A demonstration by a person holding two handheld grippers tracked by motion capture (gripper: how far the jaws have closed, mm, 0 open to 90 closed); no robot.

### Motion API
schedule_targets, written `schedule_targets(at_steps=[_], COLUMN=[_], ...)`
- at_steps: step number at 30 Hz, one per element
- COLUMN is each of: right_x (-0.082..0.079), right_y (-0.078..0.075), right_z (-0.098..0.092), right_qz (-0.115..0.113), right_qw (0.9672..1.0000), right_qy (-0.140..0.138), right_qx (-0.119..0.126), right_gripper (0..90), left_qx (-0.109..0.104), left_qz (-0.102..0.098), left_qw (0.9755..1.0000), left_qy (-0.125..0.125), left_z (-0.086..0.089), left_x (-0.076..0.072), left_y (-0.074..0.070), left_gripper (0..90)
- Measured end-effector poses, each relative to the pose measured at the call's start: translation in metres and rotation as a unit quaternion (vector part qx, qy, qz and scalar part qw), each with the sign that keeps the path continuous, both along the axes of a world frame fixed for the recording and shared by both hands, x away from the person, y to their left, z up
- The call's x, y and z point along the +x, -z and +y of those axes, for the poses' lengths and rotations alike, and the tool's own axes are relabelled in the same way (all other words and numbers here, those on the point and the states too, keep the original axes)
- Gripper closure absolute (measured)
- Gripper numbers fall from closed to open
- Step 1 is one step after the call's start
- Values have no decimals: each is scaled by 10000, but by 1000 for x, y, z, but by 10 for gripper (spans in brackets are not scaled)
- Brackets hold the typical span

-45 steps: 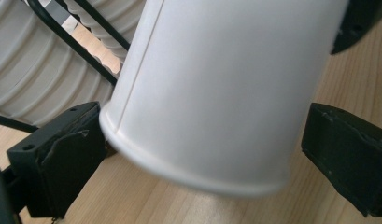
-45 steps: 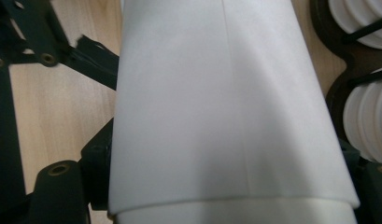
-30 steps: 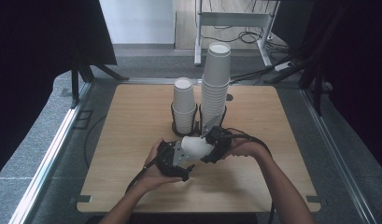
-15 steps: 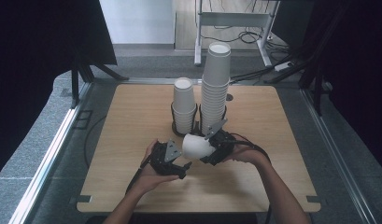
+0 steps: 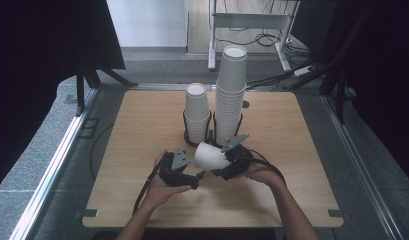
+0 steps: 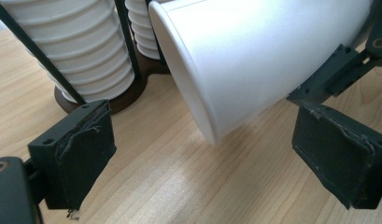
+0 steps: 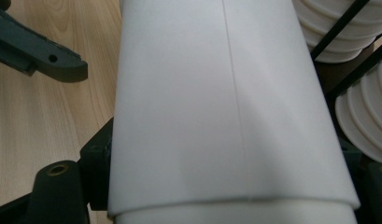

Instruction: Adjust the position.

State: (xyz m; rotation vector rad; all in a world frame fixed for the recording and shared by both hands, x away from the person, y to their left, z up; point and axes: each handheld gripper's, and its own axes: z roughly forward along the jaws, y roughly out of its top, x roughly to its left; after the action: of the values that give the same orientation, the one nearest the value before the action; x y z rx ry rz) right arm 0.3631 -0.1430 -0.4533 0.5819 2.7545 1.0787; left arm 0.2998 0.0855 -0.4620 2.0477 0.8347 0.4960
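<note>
A white paper cup (image 5: pixel 210 156) lies on its side above the table, mouth toward my left gripper. My right gripper (image 5: pixel 223 161) is shut on the cup (image 7: pixel 226 107); its jaws press the wall from both sides near the base. My left gripper (image 5: pixel 196 179) sits just left of the cup and is open. Its jaws have just been closing a little, with nothing pressed between the pads (image 6: pixel 81 149). In the left gripper view the cup's rim (image 6: pixel 179 79) hangs just ahead of the jaws, clear of them.
Behind the cup stand a short stack of paper cups (image 5: pixel 197 112) and a taller stack (image 5: pixel 230 95), both in a black wire holder (image 5: pixel 186 136) at the middle of the wooden table (image 5: pixel 142 130). Bare wood lies to the left and right.
The right gripper has sunk slightly with the cup. The left gripper's jaws have narrowed a little, and it now sits just apart from the cup's mouth.
</note>
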Motion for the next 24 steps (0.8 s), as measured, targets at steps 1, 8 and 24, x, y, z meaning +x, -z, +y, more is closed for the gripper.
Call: schedule_targets(at_steps=[1,8,24], right_x=[-1,-13,-33], right_y=[2,11,23], right_z=[0,2,-4], right_qz=[-19,-166,-302], right_qw=[10000,9991,9938], right_qy=[24,236,524], right_qx=[30,298,931], right_gripper=[226,226,226], left_qx=[7,-51,-363], left_qz=[4,60,213], left_qw=[10000,10000,9990], left_qy=[4,-35,-125], left_z=[0,1,12], left_x=[0,-2,-3], left_y=[0,1,1], left_gripper=[59,60,68])
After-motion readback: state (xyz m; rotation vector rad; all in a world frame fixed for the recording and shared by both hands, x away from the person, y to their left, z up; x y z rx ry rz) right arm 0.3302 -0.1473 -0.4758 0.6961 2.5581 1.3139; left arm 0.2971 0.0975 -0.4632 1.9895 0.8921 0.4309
